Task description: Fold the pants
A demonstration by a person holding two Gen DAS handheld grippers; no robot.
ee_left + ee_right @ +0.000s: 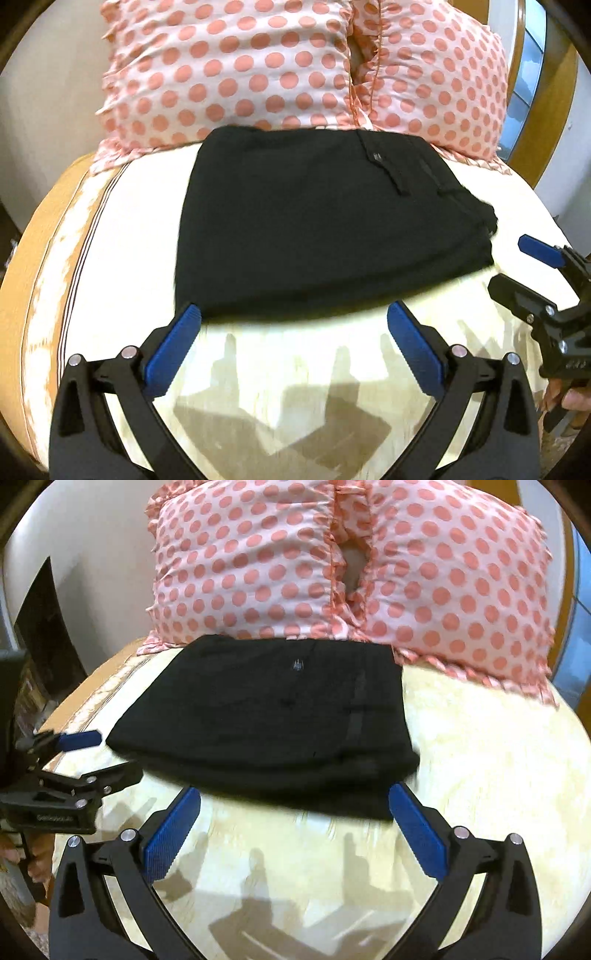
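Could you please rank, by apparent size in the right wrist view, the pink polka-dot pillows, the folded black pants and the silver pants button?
1. Pink polka-dot pillows
2. Folded black pants
3. Silver pants button

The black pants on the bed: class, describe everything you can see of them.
The black pants lie folded into a compact, roughly rectangular stack of layers on the pale bedspread. The cloth looks matte and dark, with a small metal button and a seam strip showing near the right side. The far edge meets the polka-dot pillows. The left gripper and the right gripper are open, gripping nothing.
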